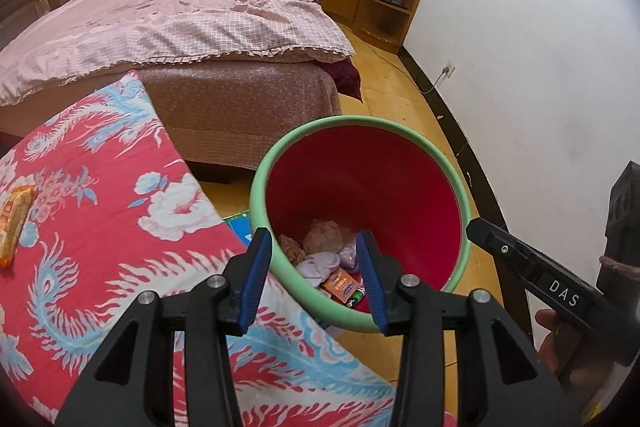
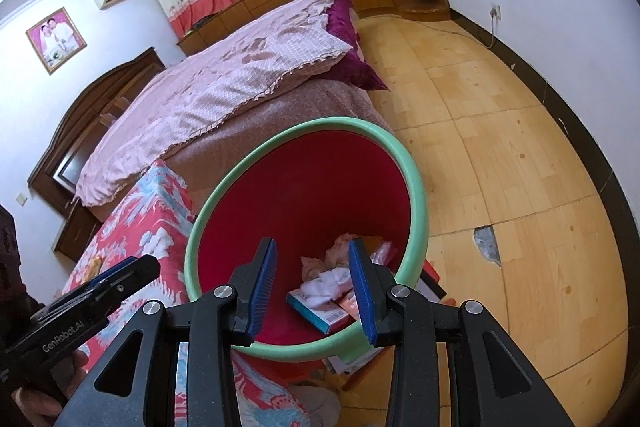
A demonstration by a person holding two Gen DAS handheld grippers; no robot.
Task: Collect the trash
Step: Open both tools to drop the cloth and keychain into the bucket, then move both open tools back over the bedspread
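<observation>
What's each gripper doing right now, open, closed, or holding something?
Left gripper: jaws open, nothing between them, above the trash bin.
Right gripper: jaws open, empty, above the same bin.

Red phoenix-print cloth surface [image 1: 100, 227]: orange snack wrapper [image 1: 14, 223] lies near its left edge. Wood floor [image 2: 500, 147] carries the bin [image 2: 416, 187], just off the surface's right edge. Papers [image 2: 352, 361] on the floor under the bin's near side.
</observation>
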